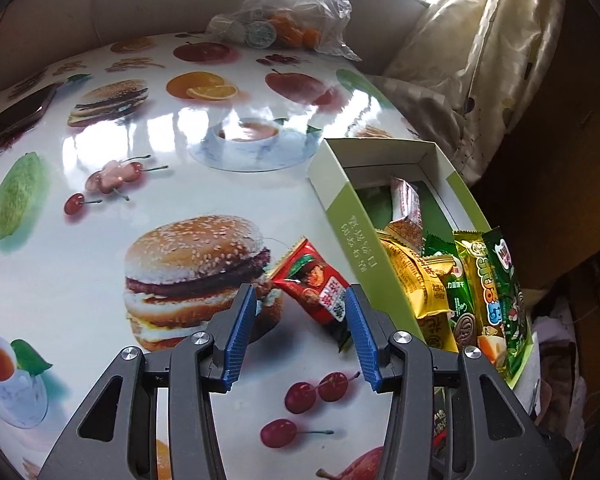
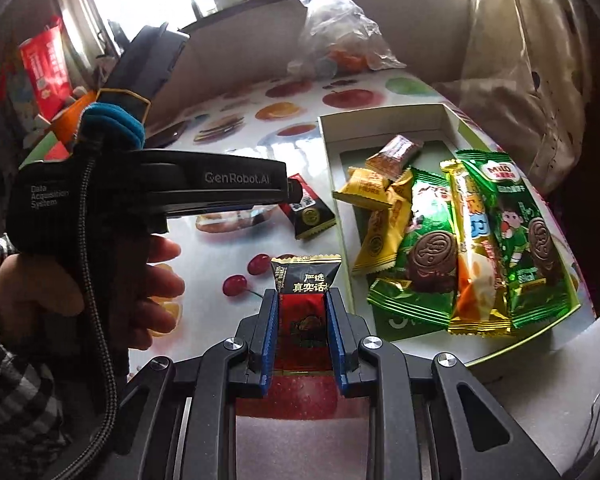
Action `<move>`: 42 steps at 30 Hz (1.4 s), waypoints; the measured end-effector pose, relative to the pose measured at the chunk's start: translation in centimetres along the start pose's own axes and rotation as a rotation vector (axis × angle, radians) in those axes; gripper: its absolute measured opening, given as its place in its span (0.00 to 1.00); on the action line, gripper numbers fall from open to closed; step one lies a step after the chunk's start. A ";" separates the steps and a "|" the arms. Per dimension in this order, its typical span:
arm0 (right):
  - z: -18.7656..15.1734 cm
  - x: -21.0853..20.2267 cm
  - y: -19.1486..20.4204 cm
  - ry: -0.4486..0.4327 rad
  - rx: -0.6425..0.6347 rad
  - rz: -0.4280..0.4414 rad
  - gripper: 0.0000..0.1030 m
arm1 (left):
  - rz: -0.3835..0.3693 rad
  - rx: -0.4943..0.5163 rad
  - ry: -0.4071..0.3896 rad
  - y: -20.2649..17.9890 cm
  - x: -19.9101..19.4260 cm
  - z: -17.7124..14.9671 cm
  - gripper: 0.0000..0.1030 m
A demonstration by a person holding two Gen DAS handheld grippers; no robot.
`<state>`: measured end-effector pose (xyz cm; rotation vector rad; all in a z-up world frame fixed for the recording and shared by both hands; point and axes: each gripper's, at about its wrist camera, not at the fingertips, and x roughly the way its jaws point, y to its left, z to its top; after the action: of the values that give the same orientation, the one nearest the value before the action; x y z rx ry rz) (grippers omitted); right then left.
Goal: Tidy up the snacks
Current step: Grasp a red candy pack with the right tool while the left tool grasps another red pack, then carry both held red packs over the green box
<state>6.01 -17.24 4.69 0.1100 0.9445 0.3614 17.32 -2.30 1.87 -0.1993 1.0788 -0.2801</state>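
A red snack packet [image 1: 314,286] lies on the food-print table, just ahead of my open left gripper [image 1: 300,300], between its fingertips but not held. It also shows in the right wrist view [image 2: 310,210], partly hidden behind the left gripper. My right gripper [image 2: 302,300] is shut on a black and red snack packet [image 2: 305,300], just left of the green-sided box [image 2: 452,120]. The box [image 1: 352,216] holds several yellow, green and orange snack packets [image 2: 428,248].
A clear plastic bag [image 1: 296,12] with round items sits at the table's far edge. A dark phone-like object [image 1: 16,114] lies at the far left. Curtains [image 1: 500,60] hang beyond the box. The table's near edge [image 2: 540,392] is right of my right gripper.
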 end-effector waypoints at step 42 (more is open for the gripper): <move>0.1 -0.2 -0.5 -0.002 0.019 0.018 0.21 | 0.051 0.038 -0.037 -0.5 -1.0 -0.1 0.13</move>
<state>6.10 -17.76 4.72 0.1362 0.9453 0.3689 16.72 -2.49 2.79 -0.1418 1.0393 -0.2497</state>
